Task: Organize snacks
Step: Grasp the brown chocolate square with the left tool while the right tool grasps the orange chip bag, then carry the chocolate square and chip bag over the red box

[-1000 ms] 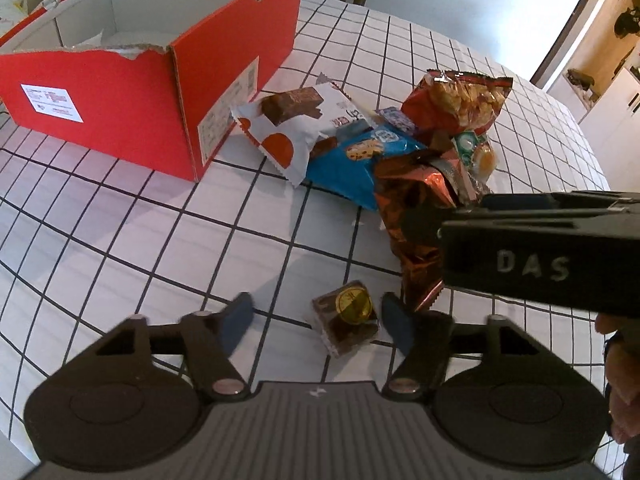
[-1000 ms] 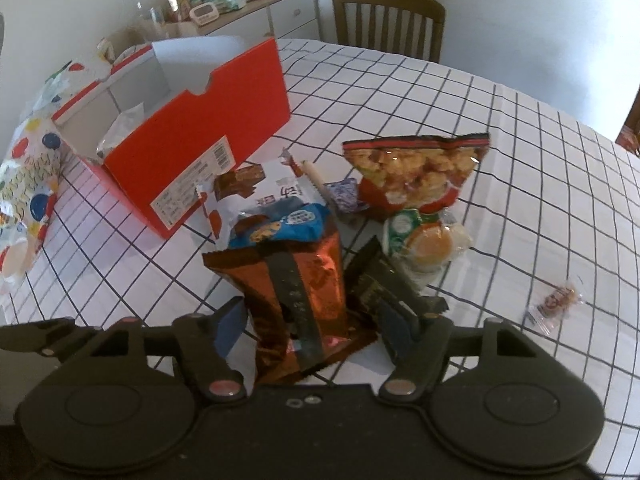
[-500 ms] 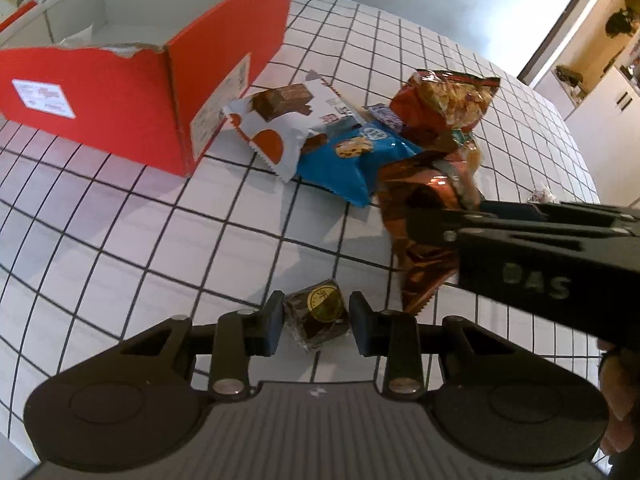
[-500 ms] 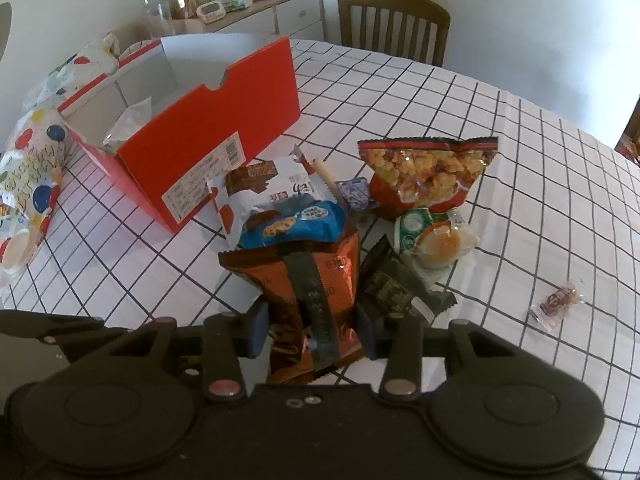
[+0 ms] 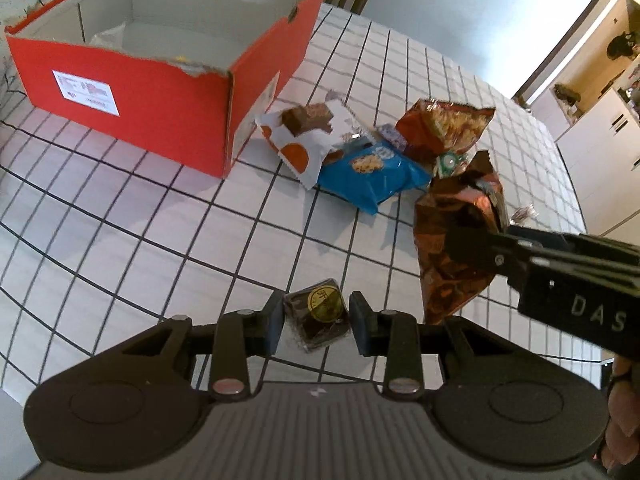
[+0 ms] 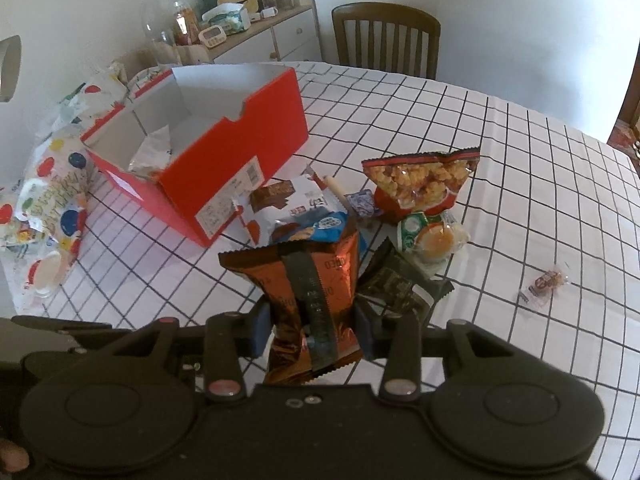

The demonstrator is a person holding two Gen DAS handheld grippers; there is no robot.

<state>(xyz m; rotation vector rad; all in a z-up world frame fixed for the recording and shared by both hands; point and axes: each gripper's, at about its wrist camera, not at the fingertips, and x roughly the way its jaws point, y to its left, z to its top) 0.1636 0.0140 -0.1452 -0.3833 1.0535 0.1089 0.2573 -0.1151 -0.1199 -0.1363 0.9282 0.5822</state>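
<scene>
My left gripper (image 5: 316,322) is shut on a small dark chocolate packet (image 5: 318,318) with a gold sticker, lifted just off the checked tablecloth. My right gripper (image 6: 310,330) is shut on a shiny brown Oreo bag (image 6: 310,292), held upright above the table; the same bag (image 5: 456,240) and the right gripper (image 5: 540,264) show at the right of the left wrist view. The open red box (image 5: 168,92) (image 6: 224,148) stands at the back left. A pile of snacks lies beside it: a white wafer packet (image 5: 308,136), a blue cookie bag (image 5: 372,176), a red popcorn-like bag (image 6: 420,184).
A dark packet (image 6: 400,284), a round cake in green wrap (image 6: 432,236) and a small wrapped candy (image 6: 544,284) lie on the table. A spotted birthday bag (image 6: 48,208) lies left of the box. A wooden chair (image 6: 386,36) stands at the far edge.
Both grippers closed, the left on the small chocolate packet, the right on the brown Oreo bag, and both have risen a little with their loads.
</scene>
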